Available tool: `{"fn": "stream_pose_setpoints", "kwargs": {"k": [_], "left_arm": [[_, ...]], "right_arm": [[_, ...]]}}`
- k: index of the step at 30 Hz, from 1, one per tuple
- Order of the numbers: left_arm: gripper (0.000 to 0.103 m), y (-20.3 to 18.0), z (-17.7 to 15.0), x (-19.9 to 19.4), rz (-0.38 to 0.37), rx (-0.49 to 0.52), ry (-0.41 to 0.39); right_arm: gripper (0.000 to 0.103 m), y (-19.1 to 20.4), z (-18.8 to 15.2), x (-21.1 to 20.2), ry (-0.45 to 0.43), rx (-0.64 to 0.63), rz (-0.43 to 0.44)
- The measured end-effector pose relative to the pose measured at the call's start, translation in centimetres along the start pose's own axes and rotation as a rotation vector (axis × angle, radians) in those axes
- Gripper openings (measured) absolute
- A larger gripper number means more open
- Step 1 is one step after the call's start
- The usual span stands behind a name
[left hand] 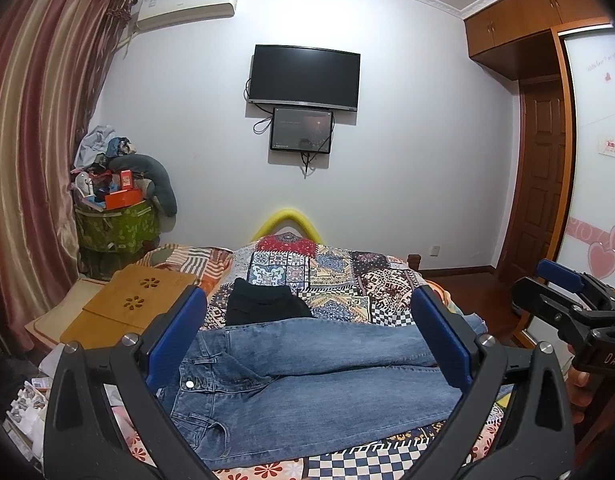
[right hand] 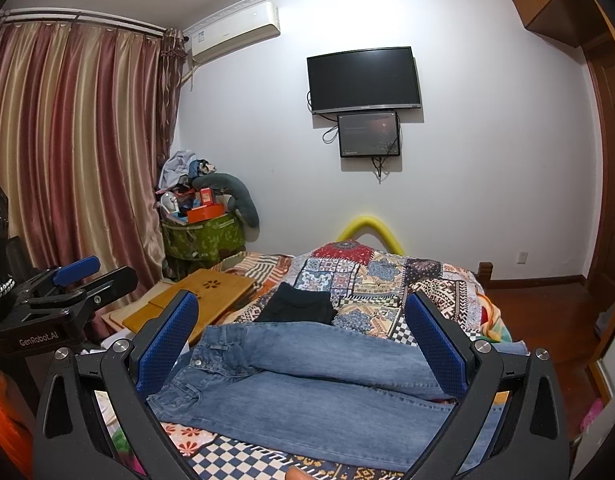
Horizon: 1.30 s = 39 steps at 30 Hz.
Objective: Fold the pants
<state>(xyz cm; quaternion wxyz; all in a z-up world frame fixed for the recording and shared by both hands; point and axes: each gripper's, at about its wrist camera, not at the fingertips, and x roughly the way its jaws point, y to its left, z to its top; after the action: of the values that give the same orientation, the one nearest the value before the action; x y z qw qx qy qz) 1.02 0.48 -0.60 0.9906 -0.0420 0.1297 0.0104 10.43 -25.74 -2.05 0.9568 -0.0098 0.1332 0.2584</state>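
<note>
Blue jeans (left hand: pixel 307 376) lie flat across the patchwork bedspread (left hand: pixel 347 276), waistband leftward, ready for folding. Left tool (left hand: pixel 307 344) and right tool (right hand: pixel 303 344) hover wide, holding nothing.

Both views face across jeans (left hand: pixel 307 368), seemingly close.
</note>
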Motion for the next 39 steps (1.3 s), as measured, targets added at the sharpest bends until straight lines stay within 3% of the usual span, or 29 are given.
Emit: {"fn": "stream_pose_setpoints", "kwargs": {"k": [39], "left_arm": [[0.103,0.27,-0.08,0.63,0.020,-0.011,0.006]], "right_arm": [[0.103,0.36,0.09,0.45,0.012,-0.003,-0.001]]}}
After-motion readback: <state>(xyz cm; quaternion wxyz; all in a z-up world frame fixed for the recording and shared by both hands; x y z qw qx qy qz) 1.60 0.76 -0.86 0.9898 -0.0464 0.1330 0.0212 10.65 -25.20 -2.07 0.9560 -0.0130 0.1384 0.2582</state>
